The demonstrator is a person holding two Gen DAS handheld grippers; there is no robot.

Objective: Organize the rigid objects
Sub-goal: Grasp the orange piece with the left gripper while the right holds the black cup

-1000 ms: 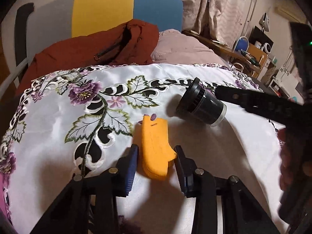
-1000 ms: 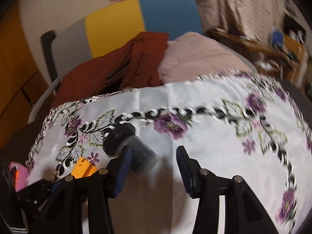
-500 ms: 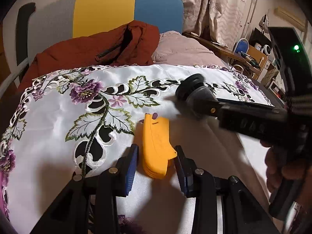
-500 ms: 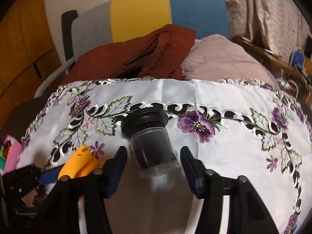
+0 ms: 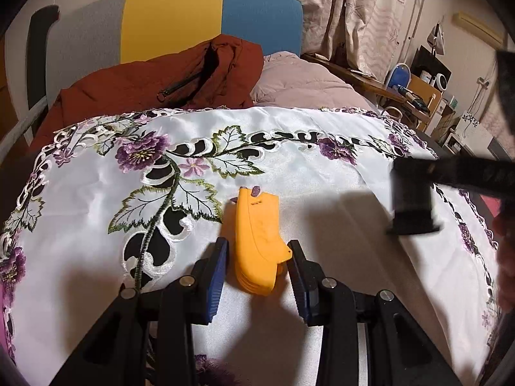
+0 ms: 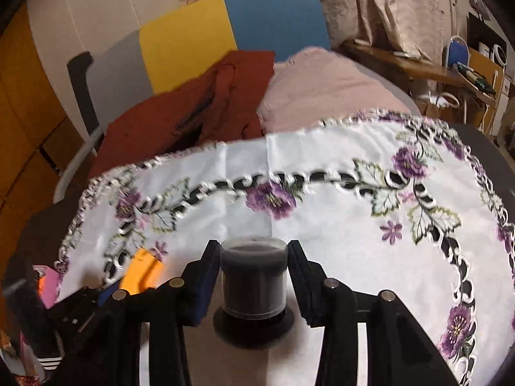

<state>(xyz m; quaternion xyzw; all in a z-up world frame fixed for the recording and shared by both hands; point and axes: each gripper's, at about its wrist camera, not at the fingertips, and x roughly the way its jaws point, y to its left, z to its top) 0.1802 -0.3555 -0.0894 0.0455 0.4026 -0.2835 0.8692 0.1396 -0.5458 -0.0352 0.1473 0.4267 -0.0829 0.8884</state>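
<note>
Now, left gripper (image 5: pixel 257 265): jaws either side of the orange plastic piece (image 5: pixel 257 241) lying on the embroidered tablecloth (image 5: pixel 96 199); whether they press it, cannot tell.
Right gripper (image 6: pixel 252 276): clamped on the black eyepiece (image 6: pixel 252 286), wide end down, just off the cloth.

Left gripper (image 5: pixel 257 257) angled down, fingers (image 5: pixel 216 276) slightly parted; right gripper (image 6: pixel 253 268) angled down, fingers (image 6: pixel 206 276) clamped

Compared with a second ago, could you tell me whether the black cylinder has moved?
Yes. The black cylinder lay on its side near the yellow tool; now it hangs upright, farther right over the tablecloth's edge.
</note>
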